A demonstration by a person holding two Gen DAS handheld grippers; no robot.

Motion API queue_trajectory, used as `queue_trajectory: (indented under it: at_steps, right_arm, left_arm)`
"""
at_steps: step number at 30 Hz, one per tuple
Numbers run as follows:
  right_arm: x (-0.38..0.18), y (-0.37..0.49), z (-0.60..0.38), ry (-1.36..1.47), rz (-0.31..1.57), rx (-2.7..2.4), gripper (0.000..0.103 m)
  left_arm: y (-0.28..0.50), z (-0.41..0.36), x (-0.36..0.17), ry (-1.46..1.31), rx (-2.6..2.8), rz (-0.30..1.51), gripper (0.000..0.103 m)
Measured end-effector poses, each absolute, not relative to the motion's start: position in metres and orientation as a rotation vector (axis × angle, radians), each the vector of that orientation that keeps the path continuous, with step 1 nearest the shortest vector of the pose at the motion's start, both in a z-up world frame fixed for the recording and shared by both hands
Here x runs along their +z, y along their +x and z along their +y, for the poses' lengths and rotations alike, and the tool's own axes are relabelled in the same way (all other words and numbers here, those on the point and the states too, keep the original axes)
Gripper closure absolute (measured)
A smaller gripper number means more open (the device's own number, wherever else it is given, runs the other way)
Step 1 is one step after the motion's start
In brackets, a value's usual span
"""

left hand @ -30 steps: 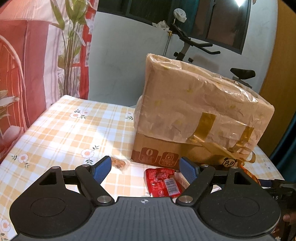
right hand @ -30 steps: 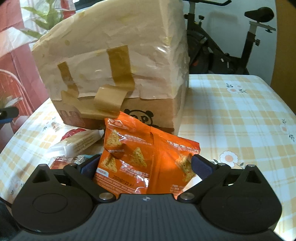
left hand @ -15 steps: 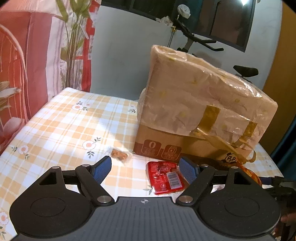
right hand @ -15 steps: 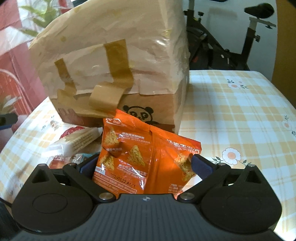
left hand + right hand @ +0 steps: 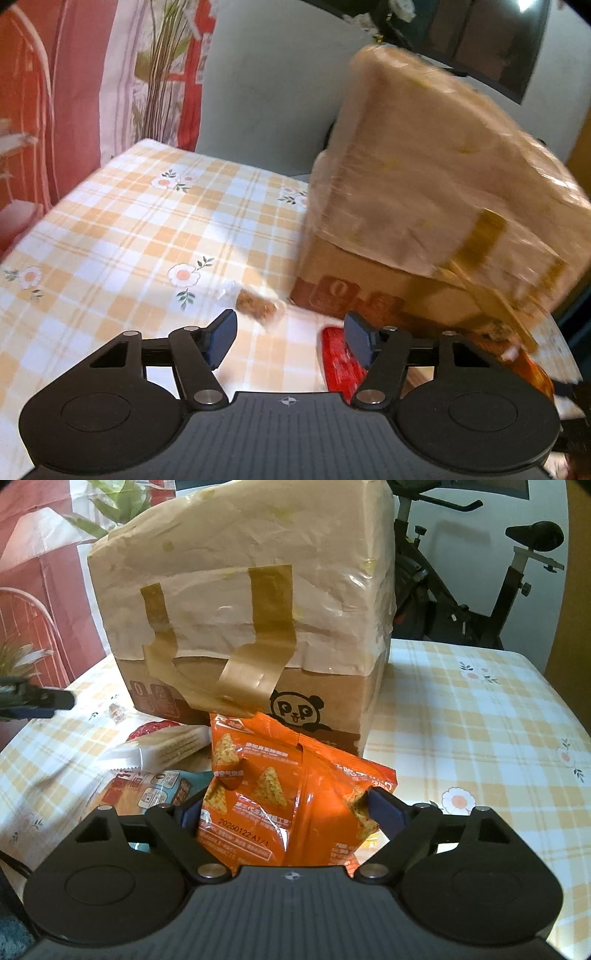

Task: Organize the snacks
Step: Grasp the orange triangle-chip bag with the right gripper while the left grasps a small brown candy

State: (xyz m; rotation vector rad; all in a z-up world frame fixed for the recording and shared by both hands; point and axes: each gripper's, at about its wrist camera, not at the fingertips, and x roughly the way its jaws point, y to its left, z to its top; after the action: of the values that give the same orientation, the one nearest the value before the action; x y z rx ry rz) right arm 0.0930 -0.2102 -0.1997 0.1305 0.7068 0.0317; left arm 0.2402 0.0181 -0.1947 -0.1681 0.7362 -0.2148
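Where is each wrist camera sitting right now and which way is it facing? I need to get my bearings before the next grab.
Left wrist: rides the left gripper, angled down at the checked tablecloth; jaws closing on nothing, small brown snack and red packet just ahead.
Right wrist: rides the right gripper, angled down; jaws closing around the orange chip bags, pads at their edges.
Shared: both face the taped cardboard box from opposite sides; the right view catches the left gripper's tip at its left edge.
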Motion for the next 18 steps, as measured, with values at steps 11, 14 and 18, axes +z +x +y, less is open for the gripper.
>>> queue_trajectory:
  at_steps: [11,14,18]
  right_arm:
    - [-0.201,0.09,-0.212,0.132,0.697,0.041,0.014]
    - [-0.202,0.091,-0.212,0.134,0.694,0.041,0.013]
    - [-0.203,0.09,-0.212,0.136,0.69,0.043,0.013]
  left_arm:
    - [0.307,0.021,-0.225,-0.222,-0.029,0.839,0.05]
    - [0.303,0.013,-0.227,-0.178,-0.02,0.828,0.053]
    - [0.29,0.017,-0.228,-0.185,-0.044,0.805,0.081]
